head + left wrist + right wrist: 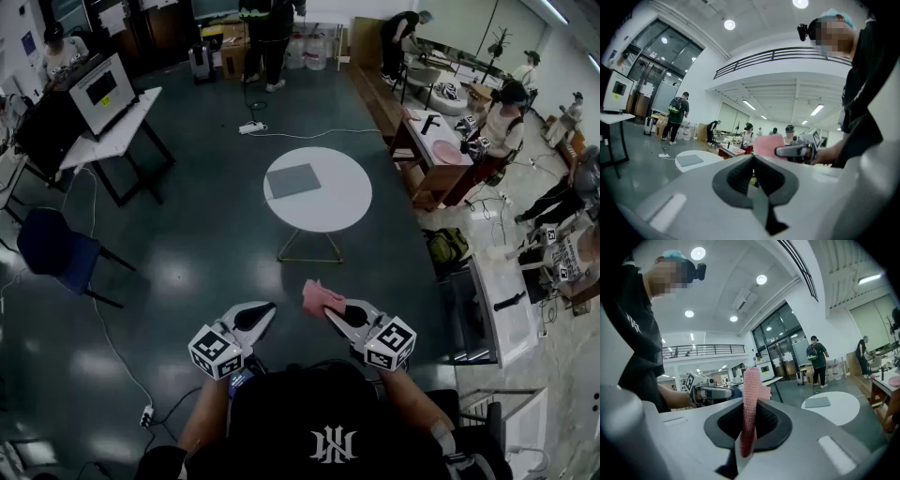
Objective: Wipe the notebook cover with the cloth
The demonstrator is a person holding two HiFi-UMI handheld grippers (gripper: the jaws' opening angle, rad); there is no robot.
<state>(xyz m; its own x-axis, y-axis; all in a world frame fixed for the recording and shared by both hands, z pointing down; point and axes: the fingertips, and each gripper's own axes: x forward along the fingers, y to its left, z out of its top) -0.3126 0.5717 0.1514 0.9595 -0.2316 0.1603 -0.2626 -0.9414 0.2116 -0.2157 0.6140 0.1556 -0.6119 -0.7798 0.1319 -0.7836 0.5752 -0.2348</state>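
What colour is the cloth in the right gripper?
Pink cloth, clearest in the right gripper view.

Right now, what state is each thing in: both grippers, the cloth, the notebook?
left gripper: shut, nothing between its jaws.
right gripper: shut on the cloth.
cloth: pink, pinched upright in the jaws, held in the air short of the table.
notebook: closed, lying flat on the round table, untouched.
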